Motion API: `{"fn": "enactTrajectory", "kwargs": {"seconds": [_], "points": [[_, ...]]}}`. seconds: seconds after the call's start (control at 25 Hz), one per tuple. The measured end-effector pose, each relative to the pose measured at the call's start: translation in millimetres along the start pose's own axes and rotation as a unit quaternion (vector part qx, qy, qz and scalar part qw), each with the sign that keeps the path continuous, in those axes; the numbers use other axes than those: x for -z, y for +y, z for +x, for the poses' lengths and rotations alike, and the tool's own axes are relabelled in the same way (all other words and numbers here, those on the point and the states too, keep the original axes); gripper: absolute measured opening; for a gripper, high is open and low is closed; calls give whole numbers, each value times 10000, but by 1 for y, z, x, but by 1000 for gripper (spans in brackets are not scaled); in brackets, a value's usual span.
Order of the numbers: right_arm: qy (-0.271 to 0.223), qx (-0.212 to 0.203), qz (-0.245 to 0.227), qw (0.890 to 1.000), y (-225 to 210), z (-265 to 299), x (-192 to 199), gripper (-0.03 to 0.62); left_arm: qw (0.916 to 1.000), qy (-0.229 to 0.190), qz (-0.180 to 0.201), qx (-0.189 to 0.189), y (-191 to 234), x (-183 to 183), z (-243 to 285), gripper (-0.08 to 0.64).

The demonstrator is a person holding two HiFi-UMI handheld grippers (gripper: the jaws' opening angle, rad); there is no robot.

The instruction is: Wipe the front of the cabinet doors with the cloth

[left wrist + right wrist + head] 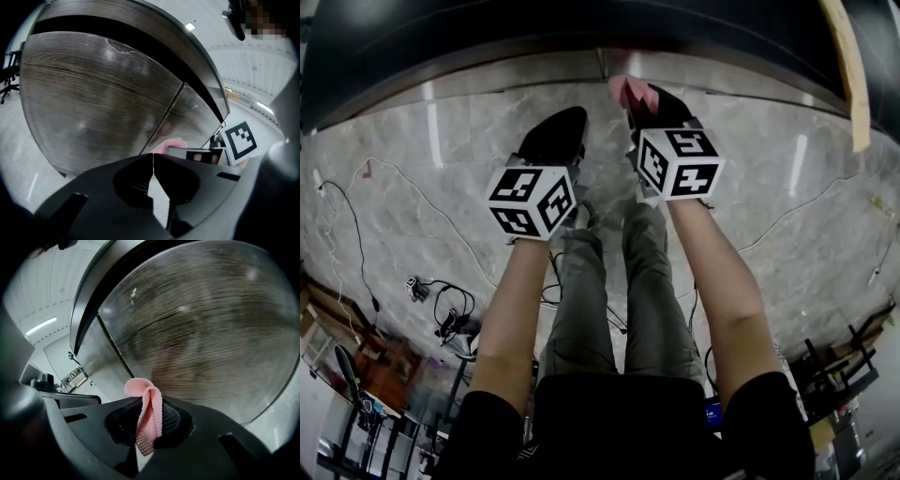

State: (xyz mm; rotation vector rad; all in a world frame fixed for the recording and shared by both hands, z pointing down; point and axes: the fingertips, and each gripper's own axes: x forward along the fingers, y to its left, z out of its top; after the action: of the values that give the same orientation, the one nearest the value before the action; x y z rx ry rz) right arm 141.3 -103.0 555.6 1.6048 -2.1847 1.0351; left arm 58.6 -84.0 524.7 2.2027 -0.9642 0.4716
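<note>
The pink cloth (141, 386) looks light and floppy, pinched mid-fold in the right gripper (147, 400); the left gripper (153, 157) is pressed together, empty.

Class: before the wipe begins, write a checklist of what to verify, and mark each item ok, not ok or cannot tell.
1. The cloth is gripped by the right tool: ok, jaws shut on it.
2. Enough cloth sticks out past the jaws: ok, a folded loop shows.
3. The left tool is empty: ok, jaws together on nothing.
4. The doors are shut: ok, only a thin seam shows between them.
5. The cloth touches a door: cannot tell.
</note>
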Motion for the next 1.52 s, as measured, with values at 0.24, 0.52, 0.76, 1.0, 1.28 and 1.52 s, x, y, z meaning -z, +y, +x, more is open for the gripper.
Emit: {"fn": "enactTrajectory", "kwargs": {"seconds": [0.24,0.52,0.76,1.0,1.28,1.52], "points": [[-57,136,67,9999,-18,-4,-9,43,9999,37,64,69,-9,-4,7,11],[-163,325,279,9989,-54,-24,-12,43,9994,165,171,238,-37,-3,30,11],[-261,522,437,9973,-89,-47,-12,43,9980,312,331,430,-68,1,52,11],[-342,723,670,9945,-123,-65,-4,43,9959,491,453,603,-94,11,73,11],[-443,948,816,9912,-163,-88,-4,43,9939,589,585,733,-123,14,95,11],[-476,1059,959,9886,-193,-106,-1,43,9915,675,685,873,-151,18,115,11]]}}
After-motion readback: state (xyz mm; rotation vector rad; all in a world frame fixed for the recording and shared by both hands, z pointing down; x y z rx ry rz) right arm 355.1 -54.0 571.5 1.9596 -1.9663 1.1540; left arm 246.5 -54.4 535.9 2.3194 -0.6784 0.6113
